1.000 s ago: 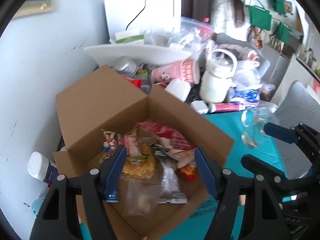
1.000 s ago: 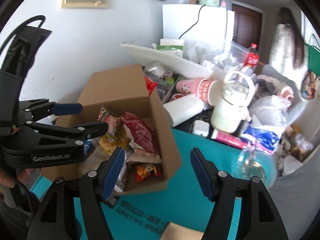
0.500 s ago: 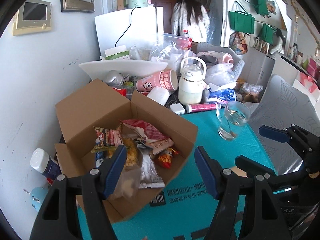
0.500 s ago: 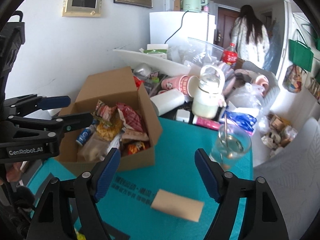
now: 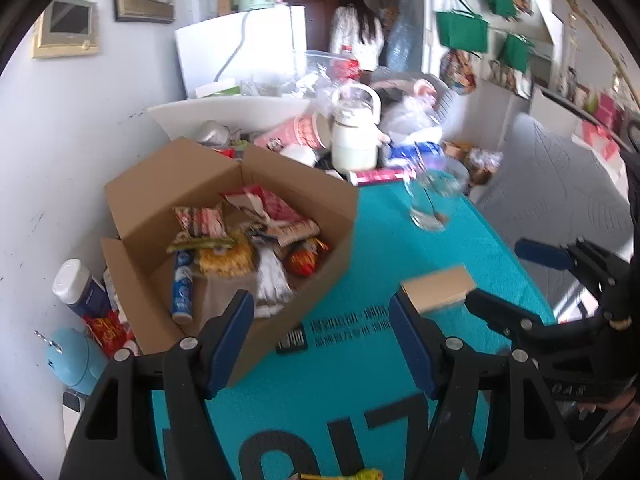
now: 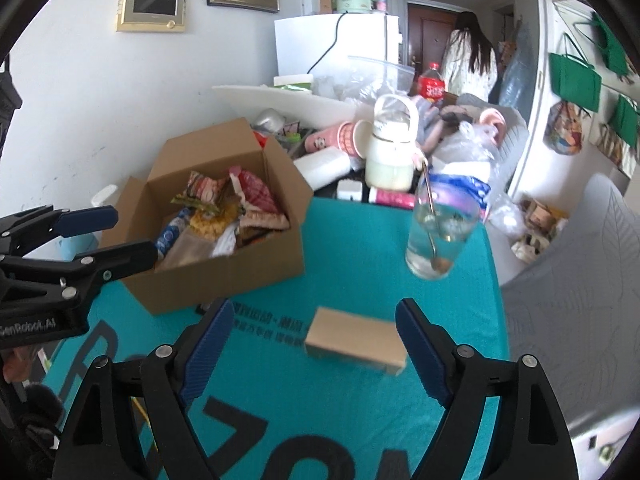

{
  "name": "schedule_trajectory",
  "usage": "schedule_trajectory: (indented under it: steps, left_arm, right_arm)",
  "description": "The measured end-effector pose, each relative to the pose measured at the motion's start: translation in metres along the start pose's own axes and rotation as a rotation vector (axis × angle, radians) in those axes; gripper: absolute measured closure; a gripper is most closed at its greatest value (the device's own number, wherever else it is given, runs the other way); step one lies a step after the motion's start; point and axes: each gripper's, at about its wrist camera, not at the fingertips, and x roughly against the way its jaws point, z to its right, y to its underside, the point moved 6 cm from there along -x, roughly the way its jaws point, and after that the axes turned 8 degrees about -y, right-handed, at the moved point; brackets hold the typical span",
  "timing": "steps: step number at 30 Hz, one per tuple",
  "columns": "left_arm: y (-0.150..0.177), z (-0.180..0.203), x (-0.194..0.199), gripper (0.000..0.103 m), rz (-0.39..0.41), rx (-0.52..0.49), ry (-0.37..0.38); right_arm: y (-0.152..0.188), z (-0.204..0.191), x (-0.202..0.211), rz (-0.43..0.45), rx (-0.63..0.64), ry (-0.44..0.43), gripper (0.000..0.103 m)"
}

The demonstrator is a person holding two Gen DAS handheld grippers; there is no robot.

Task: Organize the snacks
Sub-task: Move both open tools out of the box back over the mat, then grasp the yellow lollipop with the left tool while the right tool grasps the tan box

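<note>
A teal mat (image 6: 360, 248) with dark lettering covers the table, and the far end against the white wall is heaped with clutter: a white jug (image 6: 390, 156), pink cups, plastic bags, a white tray. Beyond that a small white fridge carries a green kettle, and a person with long dark hair stands by the door. The open cardboard box (image 6: 240, 276) sits on the mat near the wall, its flaps up, crammed with snack packets (image 5: 248, 236). To the right of the box, well apart from it, a glass (image 6: 440, 236) holds a spoon. A small brown carton (image 6: 356, 340) lies flat on the mat in front of the box, its long side running across the right wrist view. The right gripper (image 6: 316, 356) hangs over it angled downward; its jaws have just been opening, the carton lying between them untouched. The left gripper (image 5: 322, 340) tilts down before the box's near corner, jaws parted and empty.
</note>
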Motion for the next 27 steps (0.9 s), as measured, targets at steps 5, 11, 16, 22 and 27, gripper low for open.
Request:
schedule_trajectory:
  steps: [5, 11, 16, 22, 27]
  left_arm:
    - [0.036, 0.009, -0.005, 0.034, -0.046, -0.015, 0.049]
    - [0.072, 0.010, -0.016, 0.034, -0.088, -0.027, 0.062]
    - [0.100, 0.011, -0.020, 0.034, -0.129, -0.022, 0.096]
    - [0.135, 0.006, -0.028, 0.034, -0.174, 0.012, 0.182]
    - [0.154, 0.004, -0.035, 0.034, -0.200, 0.031, 0.218]
  right_arm:
    - [0.030, -0.001, -0.001, -0.034, -0.030, 0.011, 0.019]
    - [0.068, -0.008, -0.006, -0.078, -0.072, 0.002, 0.019]
    - [0.096, -0.017, -0.014, -0.117, -0.115, -0.027, 0.019]
    - [0.120, -0.026, -0.022, -0.166, -0.139, -0.063, 0.019]
    - [0.132, -0.032, -0.026, -0.192, -0.142, -0.074, 0.019]
